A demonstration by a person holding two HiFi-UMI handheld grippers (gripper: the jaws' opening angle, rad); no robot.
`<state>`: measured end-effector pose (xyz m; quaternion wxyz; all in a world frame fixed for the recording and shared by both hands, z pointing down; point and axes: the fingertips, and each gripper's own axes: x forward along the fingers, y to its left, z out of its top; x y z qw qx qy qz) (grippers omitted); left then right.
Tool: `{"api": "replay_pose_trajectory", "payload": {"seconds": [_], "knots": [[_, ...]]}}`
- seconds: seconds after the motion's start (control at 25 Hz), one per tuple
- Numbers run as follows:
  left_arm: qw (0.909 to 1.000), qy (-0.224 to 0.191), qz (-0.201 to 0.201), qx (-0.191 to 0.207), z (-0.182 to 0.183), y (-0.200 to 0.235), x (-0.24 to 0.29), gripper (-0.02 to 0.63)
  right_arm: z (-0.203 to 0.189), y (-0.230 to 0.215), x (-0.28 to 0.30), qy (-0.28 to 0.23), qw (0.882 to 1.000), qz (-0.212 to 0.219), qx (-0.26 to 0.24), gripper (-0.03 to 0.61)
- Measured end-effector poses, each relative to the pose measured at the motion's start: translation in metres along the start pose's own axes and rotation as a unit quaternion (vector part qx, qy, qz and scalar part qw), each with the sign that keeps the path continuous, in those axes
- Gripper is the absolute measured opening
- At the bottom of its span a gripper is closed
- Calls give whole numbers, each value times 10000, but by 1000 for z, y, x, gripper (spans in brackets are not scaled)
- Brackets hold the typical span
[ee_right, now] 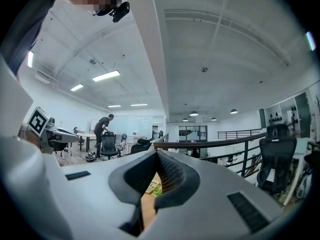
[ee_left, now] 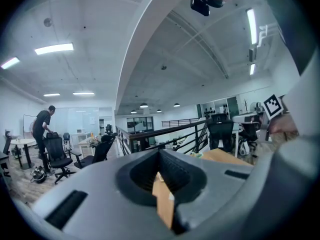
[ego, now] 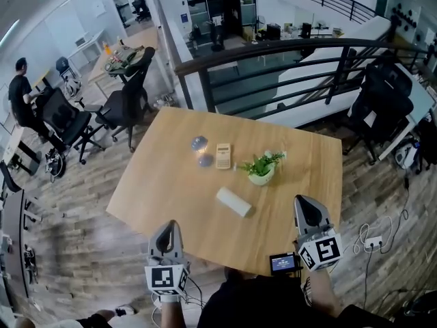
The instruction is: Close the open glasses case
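On the wooden table (ego: 164, 183) lies a small grey-blue thing in two rounded halves (ego: 201, 151), which looks like the open glasses case; it is too small to be sure. Both grippers hover at the table's near edge, far short of it. My left gripper (ego: 168, 225) sits at the near left with its jaws together and nothing between them. My right gripper (ego: 305, 200) is at the near right, also shut and empty. In the left gripper view the left gripper (ee_left: 160, 151) shows only a sliver of table through the jaws; the right gripper (ee_right: 158, 153) shows the same.
A yellow calculator-like block (ego: 223, 156) lies beside the grey thing. A small plant in a white pot (ego: 261, 171) stands right of the middle, and a white cylinder (ego: 234, 201) lies nearer me. A dark railing (ego: 273, 67) runs behind the table, with office chairs (ego: 126, 104) at the left.
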<state>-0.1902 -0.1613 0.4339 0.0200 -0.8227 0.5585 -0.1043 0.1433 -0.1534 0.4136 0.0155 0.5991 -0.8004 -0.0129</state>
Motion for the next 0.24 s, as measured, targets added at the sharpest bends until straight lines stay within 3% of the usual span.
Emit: {"api": "replay_pose_trajectory", "payload": {"seconds": [0.24], "knots": [[10000,33,41,-49,-2,-1,-3,0,0,0,-1,7,10000,4,56,13]]}}
